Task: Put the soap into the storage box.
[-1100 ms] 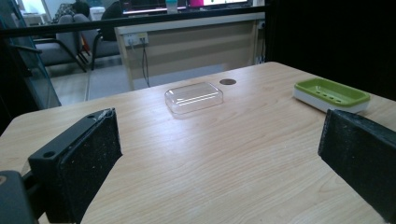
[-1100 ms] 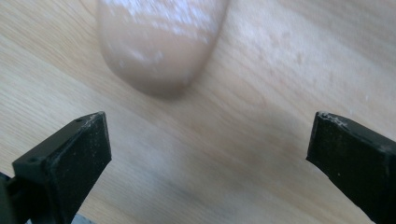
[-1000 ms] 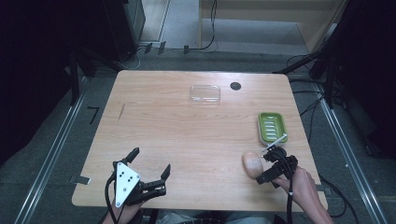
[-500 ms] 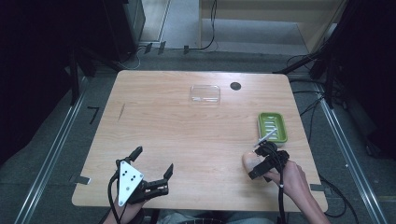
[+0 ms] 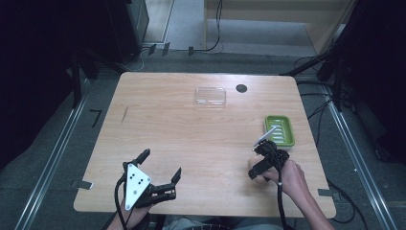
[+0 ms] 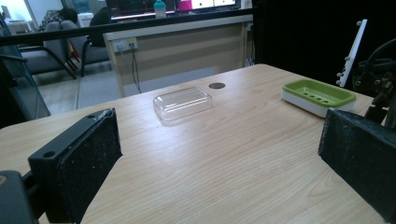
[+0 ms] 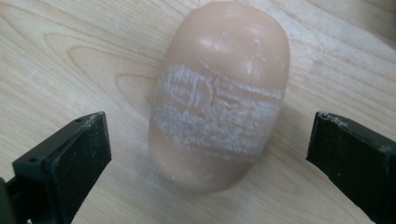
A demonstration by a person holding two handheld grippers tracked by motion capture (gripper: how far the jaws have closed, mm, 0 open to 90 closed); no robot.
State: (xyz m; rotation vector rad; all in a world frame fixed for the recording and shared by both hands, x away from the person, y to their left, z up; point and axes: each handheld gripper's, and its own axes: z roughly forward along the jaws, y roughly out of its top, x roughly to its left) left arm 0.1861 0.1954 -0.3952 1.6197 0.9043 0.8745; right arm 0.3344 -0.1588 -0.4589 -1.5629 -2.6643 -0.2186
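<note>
A tan oval soap bar (image 7: pixel 219 93) with a scuffed white band lies flat on the wooden table (image 5: pixel 191 139). My right gripper (image 7: pixel 210 123) hangs open right over it, one jaw on each side, neither touching. In the high view the right gripper (image 5: pixel 262 163) covers most of the soap (image 5: pixel 250 168) near the table's right front. A green soap dish (image 5: pixel 279 130) sits just beyond it. My left gripper (image 5: pixel 155 175) is open at the front left, nothing between its jaws.
A clear plastic lid (image 5: pixel 210 96) lies at the back middle, with a small black disc (image 5: pixel 241 88) to its right. From the left gripper view I see the lid (image 6: pixel 182 102), the dish (image 6: pixel 319 93) and the other gripper (image 6: pixel 378 74) at right.
My right gripper has moved left and come over the soap, which lay beside it before. The left gripper has barely shifted.
</note>
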